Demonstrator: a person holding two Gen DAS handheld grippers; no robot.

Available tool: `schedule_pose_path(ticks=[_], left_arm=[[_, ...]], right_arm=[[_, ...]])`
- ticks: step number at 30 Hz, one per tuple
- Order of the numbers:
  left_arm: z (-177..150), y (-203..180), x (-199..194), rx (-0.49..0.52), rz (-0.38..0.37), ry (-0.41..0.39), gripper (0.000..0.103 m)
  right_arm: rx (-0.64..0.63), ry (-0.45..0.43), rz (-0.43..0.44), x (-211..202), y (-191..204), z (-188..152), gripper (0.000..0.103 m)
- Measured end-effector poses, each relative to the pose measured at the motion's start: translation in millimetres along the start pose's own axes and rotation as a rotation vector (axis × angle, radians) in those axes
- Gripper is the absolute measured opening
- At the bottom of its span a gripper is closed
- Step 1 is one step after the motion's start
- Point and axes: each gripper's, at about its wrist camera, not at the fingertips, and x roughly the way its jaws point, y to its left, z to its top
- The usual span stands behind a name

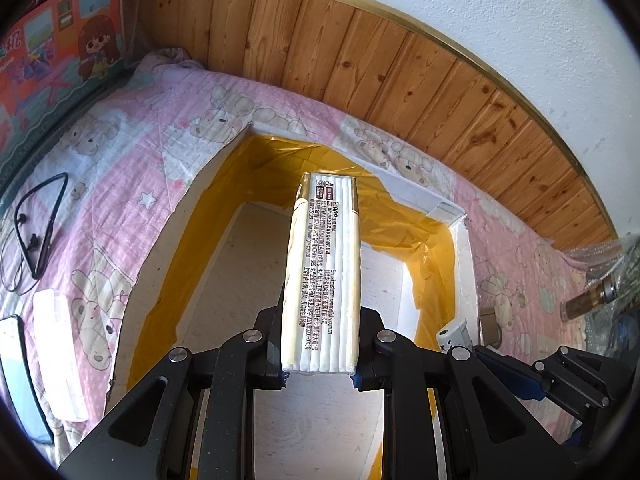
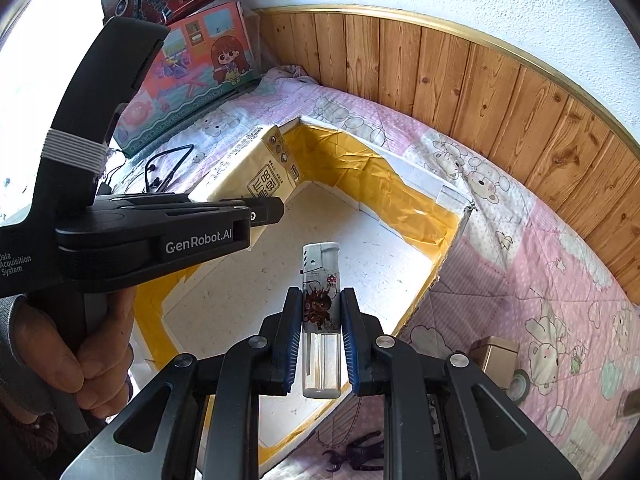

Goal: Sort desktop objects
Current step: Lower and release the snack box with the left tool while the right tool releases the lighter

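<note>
Right hand-held gripper clamps a lighter with a cartoon print upright over the open box, likely ready to drop in. Left hand-held gripper pinches a tissue pack over the same box; print reads "APP". Gripper body says "GenRobot.AI". Box sits on the bear-print quilt.

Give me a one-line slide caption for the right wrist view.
Right gripper holds a lighter above the open box while the left gripper carries a tissue pack over it.
</note>
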Motion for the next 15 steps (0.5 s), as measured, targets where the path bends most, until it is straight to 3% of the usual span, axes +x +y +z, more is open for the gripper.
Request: schedule_pose_path(ticks=[15], left_arm=[[11,9,24,-0.034,0.025,0.043,0.022]], right_arm=[[-0.05,0.05,-0.022,33,-4,21,0.02]])
